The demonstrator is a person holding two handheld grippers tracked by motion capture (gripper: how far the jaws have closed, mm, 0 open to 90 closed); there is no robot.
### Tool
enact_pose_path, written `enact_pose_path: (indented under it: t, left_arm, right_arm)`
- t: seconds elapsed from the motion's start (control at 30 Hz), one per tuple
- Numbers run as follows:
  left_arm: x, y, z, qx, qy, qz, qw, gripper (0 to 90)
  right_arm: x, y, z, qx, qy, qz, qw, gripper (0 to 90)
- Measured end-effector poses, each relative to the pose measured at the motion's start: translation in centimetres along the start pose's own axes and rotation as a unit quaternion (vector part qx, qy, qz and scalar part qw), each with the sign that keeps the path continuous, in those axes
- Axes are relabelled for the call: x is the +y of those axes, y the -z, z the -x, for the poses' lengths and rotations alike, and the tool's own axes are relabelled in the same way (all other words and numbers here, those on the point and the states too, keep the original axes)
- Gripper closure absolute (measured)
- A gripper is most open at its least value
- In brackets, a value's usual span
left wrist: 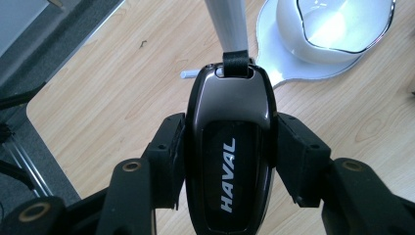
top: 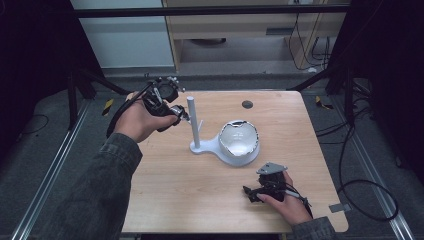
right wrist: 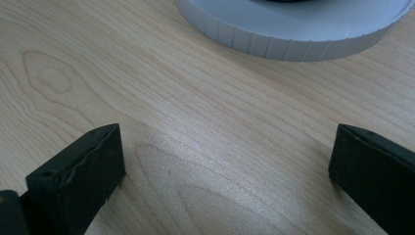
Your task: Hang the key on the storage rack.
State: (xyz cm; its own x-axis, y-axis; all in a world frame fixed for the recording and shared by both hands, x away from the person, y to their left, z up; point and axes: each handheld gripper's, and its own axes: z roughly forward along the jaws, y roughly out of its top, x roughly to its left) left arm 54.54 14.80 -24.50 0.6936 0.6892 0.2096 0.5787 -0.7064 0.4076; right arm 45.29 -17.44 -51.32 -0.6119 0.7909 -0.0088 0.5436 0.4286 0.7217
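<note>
Your left claw [left wrist: 227, 147] clamped a black car key [left wrist: 228, 161] just before the white stand's post [left wrist: 226, 24], right claw [right wrist: 225, 171] wide open on the wooden table [top: 200, 190].

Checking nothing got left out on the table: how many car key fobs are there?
1: the key fob is clamped in the left gripper, beside the white stand's post. Another could lie hidden inside the bowl.
</note>
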Motion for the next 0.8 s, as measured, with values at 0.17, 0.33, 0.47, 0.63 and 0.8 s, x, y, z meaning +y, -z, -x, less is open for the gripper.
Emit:
enact_pose_path:
  t: [0.17,0.33,0.47,0.63,0.8]
  left_arm:
    - [-0.5,-0.6,-0.4,-0.002,0.007,-0.003,1.0,48.4]
    - [-1.2,-1.3,-0.3,0.001,0.005,-0.006,1.0,48.4]
    - [-1.7,-2.2,-0.4,0.007,0.008,-0.009,0.9999,48.4]
    - [-2.9,-4.0,-0.4,0.003,0.017,0.0,0.9998,48.4]
    - [-4.5,-5.6,-0.3,-0.011,0.034,0.017,0.9992,48.4]
  right_arm:
    - [0.0,0.0,0.0,0.0,0.0,-0.001,1.0,0.5]
    - [0.0,0.0,0.0,0.0,0.0,-0.001,1.0,0.5]
    - [0.0,0.0,0.0,0.0,-0.001,-0.001,1.0,0.5]
    - [0.0,0.0,0.0,0.0,0.0,0.0,1.0,0.5]
    - [0.0,0.0,0.0,0.0,0.0,0.0,1.0,0.5]
